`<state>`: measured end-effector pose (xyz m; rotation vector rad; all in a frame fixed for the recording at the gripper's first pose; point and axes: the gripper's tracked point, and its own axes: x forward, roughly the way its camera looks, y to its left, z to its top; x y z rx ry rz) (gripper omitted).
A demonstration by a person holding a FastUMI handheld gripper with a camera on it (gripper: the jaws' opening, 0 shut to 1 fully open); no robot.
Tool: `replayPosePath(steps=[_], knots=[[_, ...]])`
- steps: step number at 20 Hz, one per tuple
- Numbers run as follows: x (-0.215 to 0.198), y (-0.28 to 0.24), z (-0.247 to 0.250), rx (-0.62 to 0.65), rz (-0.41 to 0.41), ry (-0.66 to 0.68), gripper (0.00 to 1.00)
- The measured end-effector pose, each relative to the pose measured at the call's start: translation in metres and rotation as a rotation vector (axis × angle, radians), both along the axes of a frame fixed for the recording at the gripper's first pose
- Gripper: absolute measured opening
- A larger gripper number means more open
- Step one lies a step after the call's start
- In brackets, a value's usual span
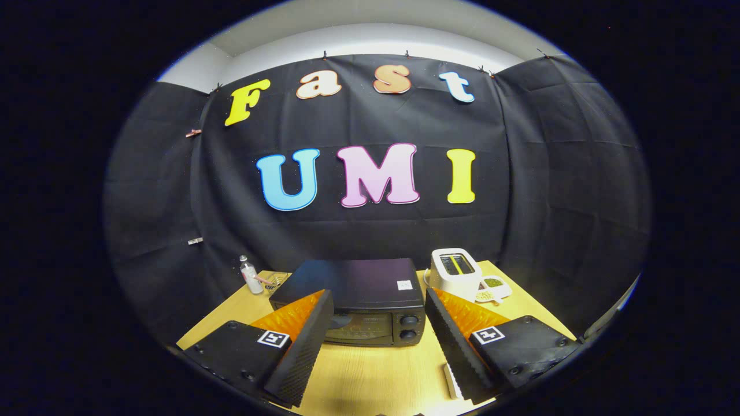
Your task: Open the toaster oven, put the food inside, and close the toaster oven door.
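A black toaster oven stands on the wooden table, its glass door shut and two knobs on its right side. My gripper hovers above the table in front of the oven, open, with nothing between its fingers. The oven lies just ahead of the fingertips, seen through the gap between them. A small white dish with food sits to the right of the oven, beyond the right finger.
A white pop-up toaster stands behind the dish at the back right. A small clear bottle and some small items sit at the back left of the table. A white object lies by the right finger.
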<state>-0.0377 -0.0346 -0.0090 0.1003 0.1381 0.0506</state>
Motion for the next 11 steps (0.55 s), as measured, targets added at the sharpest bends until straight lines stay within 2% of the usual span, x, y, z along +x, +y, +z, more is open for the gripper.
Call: replayPosePath(steps=[5,11], knots=[[0.002,-0.022,0.004,0.003,-0.039,0.003,0.98],[0.010,-0.025,0.012,0.024,-0.038,-0.007,0.98]])
